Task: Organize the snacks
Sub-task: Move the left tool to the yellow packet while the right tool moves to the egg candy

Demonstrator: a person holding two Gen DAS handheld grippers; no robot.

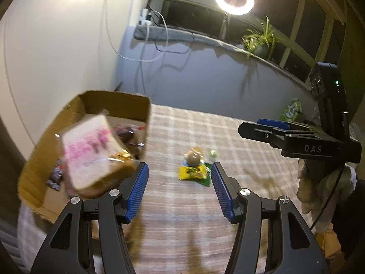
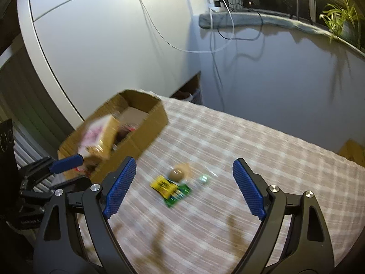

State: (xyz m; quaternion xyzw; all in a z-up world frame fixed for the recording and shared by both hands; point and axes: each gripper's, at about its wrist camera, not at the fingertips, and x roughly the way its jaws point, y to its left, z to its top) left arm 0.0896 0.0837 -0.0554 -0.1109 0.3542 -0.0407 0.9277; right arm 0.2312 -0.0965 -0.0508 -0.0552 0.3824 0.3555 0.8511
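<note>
Brown cardboard box (image 1: 136, 105), yellow snack packet (image 1: 192, 172), pink-and-white checked tablecloth (image 1: 228, 137)

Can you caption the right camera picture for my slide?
Open right gripper above yellow-and-green snack packets on checked tablecloth, brown cardboard box beside.

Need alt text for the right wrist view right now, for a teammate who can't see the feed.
The right gripper hangs open and empty above a small pile of snack packets on a checked tablecloth. To the left stands an open cardboard box with a white-and-pink package leaning in it; the left gripper shows beside it. The picture is motion-blurred.
</note>
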